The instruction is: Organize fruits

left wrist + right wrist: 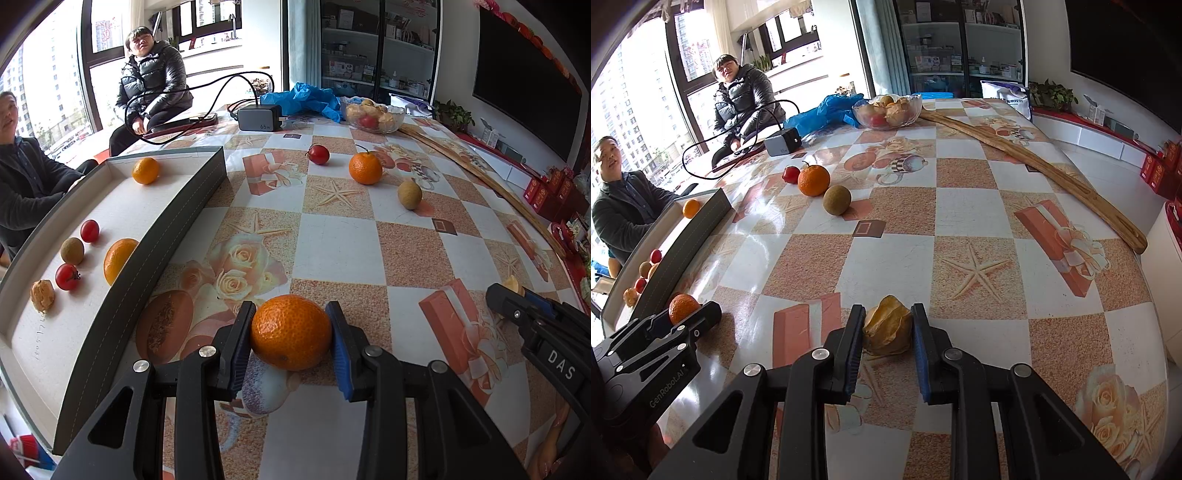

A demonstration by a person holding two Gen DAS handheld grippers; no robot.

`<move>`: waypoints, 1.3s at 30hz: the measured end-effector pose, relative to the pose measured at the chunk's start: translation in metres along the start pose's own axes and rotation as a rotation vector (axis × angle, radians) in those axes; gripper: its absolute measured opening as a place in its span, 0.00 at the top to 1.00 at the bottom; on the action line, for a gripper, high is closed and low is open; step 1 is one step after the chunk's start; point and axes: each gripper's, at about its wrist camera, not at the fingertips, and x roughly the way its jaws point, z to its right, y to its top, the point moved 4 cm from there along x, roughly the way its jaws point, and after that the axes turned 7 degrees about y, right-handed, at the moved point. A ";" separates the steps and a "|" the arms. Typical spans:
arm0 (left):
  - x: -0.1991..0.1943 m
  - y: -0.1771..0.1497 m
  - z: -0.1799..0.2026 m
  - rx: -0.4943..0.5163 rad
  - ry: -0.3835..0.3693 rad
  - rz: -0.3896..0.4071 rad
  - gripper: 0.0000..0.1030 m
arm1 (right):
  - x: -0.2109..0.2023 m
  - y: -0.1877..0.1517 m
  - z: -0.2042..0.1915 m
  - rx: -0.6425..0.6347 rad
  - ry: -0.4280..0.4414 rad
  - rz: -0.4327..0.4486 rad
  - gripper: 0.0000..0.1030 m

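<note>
My left gripper is shut on an orange mandarin, its blue pads pressing both sides, low over the tablecloth beside the tray. My right gripper is shut on a papery yellow husked berry. Each gripper also shows at the edge of the other's view. A grey tray with a white floor lies to the left, holding several fruits: mandarins, cherry tomatoes, a brown round fruit and a walnut. Loose on the table further back are a red tomato, a mandarin and a brown round fruit.
A glass bowl of fruit, a grey charger with black cables and a blue plastic bag stand at the table's far end. A long wooden stick lies along the right side. Two people sit beyond the tray.
</note>
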 end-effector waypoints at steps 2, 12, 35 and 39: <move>0.000 0.000 0.000 0.000 0.000 0.000 0.60 | 0.000 0.000 0.000 0.000 0.000 0.000 0.75; 0.000 0.000 0.000 0.001 0.001 0.000 0.60 | 0.000 0.000 0.000 0.000 -0.001 0.000 0.75; 0.000 -0.001 -0.001 0.000 0.000 0.001 0.60 | 0.002 0.000 -0.001 -0.029 -0.036 -0.008 0.75; 0.000 -0.001 -0.001 0.000 0.000 0.001 0.60 | 0.002 -0.001 -0.001 -0.036 -0.044 -0.009 0.75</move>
